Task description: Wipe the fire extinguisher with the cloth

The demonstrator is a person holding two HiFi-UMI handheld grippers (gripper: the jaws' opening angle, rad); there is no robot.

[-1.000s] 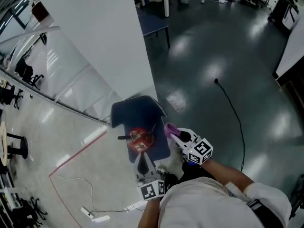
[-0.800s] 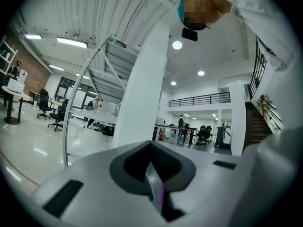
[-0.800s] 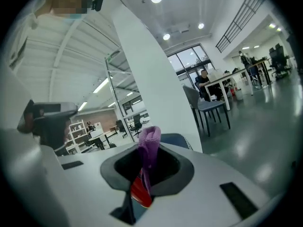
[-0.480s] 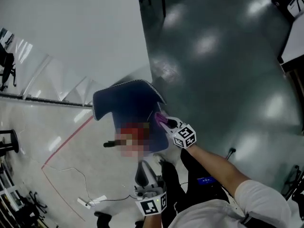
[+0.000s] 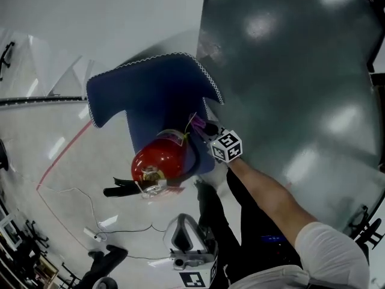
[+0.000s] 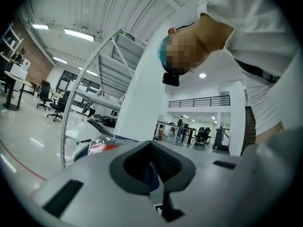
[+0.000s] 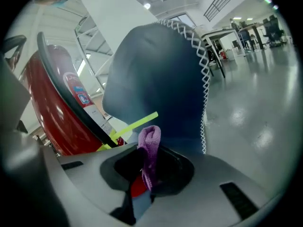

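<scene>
Since half a second ago our right tongs [image 5: 200, 125], closed on the purple cloth [image 7: 149, 141], have come just beside the fire extinguisher [image 5: 161, 160], which stands at the near edge of the blue mat [image 5: 150, 95]. Our left tongs [image 6: 152, 171] are closed, empty, well apart. We should press the cloth flat on the red body and stroke gently, so it does not tip.

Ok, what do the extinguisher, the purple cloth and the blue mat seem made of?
Fire extinguisher: probably painted metal, glossy red with bright highlights. Purple cloth: soft fabric, maybe microfibre, by its fuzzy nap. Blue mat: matte textile, apparently, with white zigzag stitching along the edge.
</scene>
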